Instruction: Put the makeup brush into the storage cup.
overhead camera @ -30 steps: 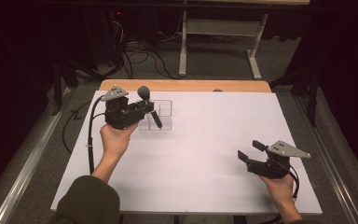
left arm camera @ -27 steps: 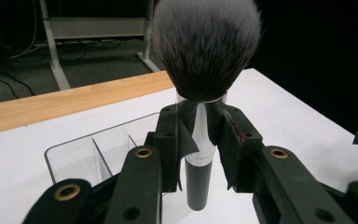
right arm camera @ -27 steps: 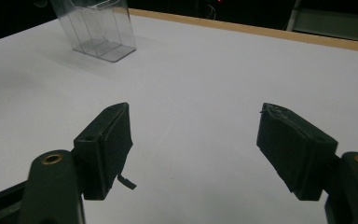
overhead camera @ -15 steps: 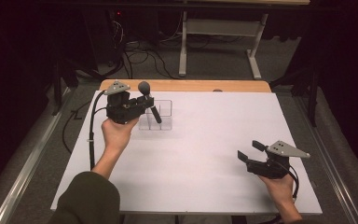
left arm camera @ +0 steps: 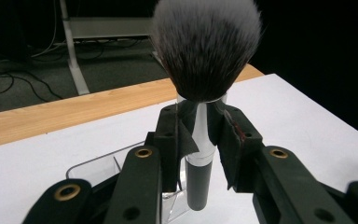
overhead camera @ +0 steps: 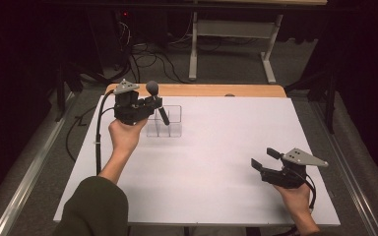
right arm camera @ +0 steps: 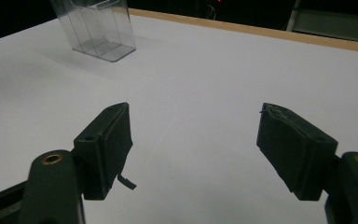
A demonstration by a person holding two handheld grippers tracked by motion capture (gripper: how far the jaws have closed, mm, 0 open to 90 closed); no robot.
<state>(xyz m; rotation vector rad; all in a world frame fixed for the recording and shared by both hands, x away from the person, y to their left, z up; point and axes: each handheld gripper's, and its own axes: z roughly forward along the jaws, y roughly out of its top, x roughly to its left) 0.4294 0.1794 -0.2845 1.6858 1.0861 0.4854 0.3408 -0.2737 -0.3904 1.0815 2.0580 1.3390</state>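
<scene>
- A makeup brush [overhead camera: 156, 101] is pinched by the left gripper [overhead camera: 150, 105], whose jaws are pressed against the silver ferrule and upper handle, as is seen in the left gripper view.
- The brush [left arm camera: 204, 88] is held with its grey-tipped bristle head uppermost and its dark handle pointing down; in the high view it is seen slightly tilted.
- The brush is held above a clear plastic organiser [overhead camera: 170, 125], which stands on the far left part of the desk [overhead camera: 216, 147]; the lower end of the handle is seen over the organiser's compartments, though whether it touches the plastic cannot be told.
- The organiser [left arm camera: 98, 163] is seen just beyond and below the left jaws in the left gripper view, and it is divided into compartments by clear walls.
- The left gripper is carried by the left hand [overhead camera: 124, 135], with a dark green sleeve [overhead camera: 93, 206] seen at the bottom edge.
- The right gripper [overhead camera: 265, 160] is held by the right hand [overhead camera: 293, 199] low over the near right part of the desk, well apart from the organiser.
- The jaws of the right gripper [right arm camera: 196, 144] are spread wide, and nothing is held between them; bare white desk surface is seen in the gap.
- The organiser [right arm camera: 98, 28] is seen far off in the right gripper view, at the upper left.
</scene>
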